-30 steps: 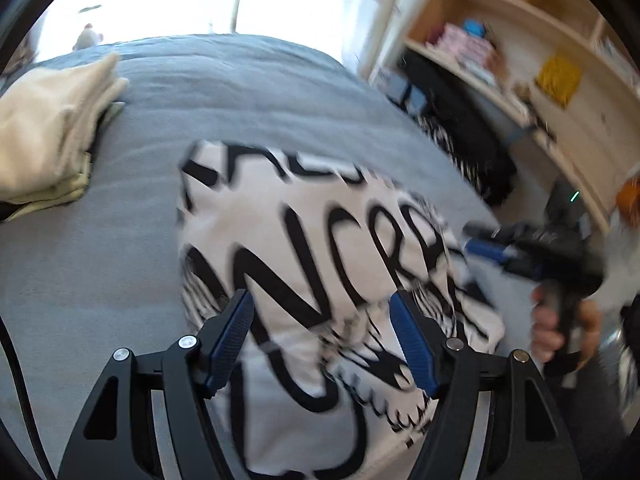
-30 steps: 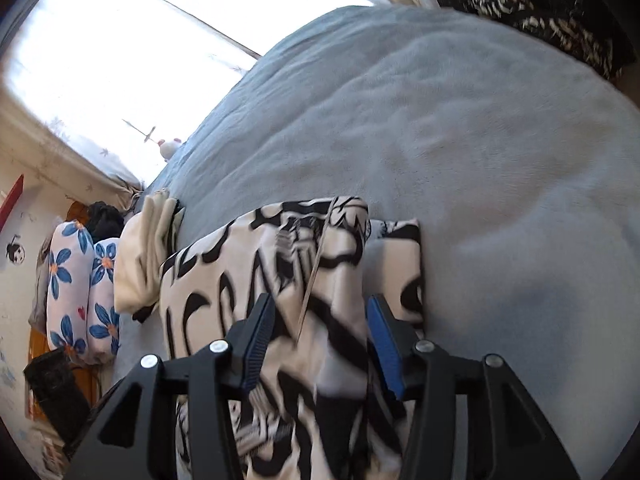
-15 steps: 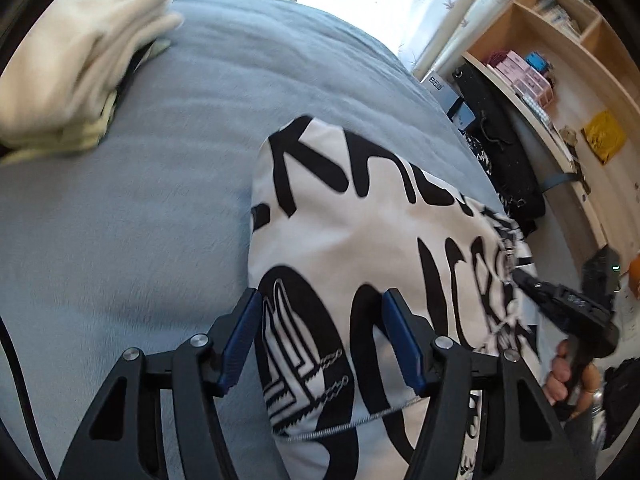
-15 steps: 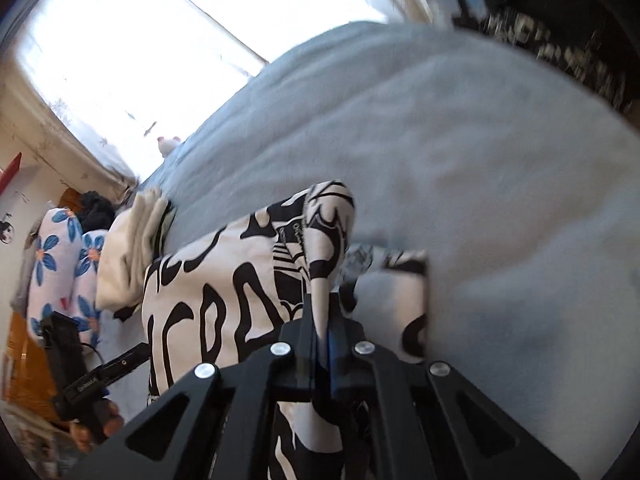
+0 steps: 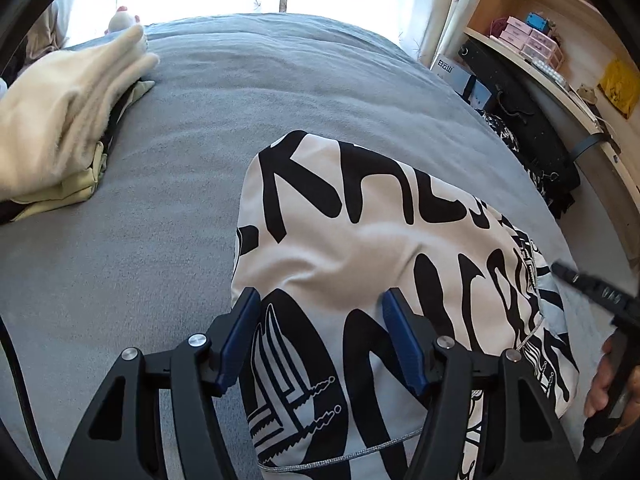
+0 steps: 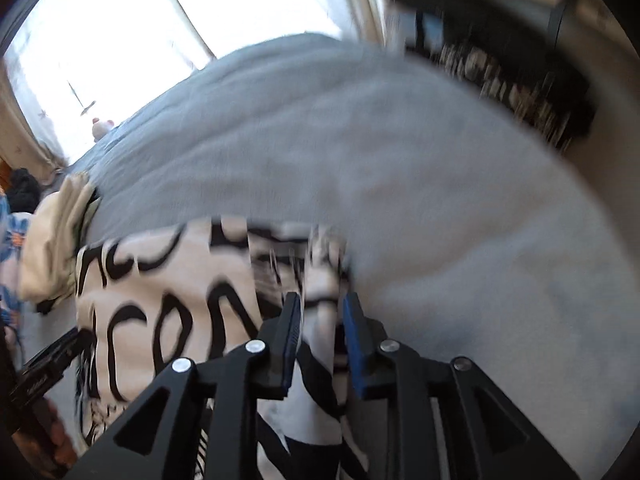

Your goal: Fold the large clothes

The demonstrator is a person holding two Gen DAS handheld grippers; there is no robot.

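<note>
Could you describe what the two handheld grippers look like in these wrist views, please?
Both are alike. The left gripper has two black fingers built of angular struts with triangular cut-outs, joined by round silver pivot bolts, and flat blue pads on the inner faces. A black cable runs along the left edge of its view. The right gripper shows the same black struts, silver bolts and blue pads.

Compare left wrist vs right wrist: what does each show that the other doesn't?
Left wrist only: sharp wooden shelves with pink boxes, and the open left gripper over the black-and-white printed garment.
Right wrist only: a blue floral cushion, and the right gripper, jaws opening around a bunched fold.
Both: garment, grey bedspread, cream folded clothes, window.
</note>
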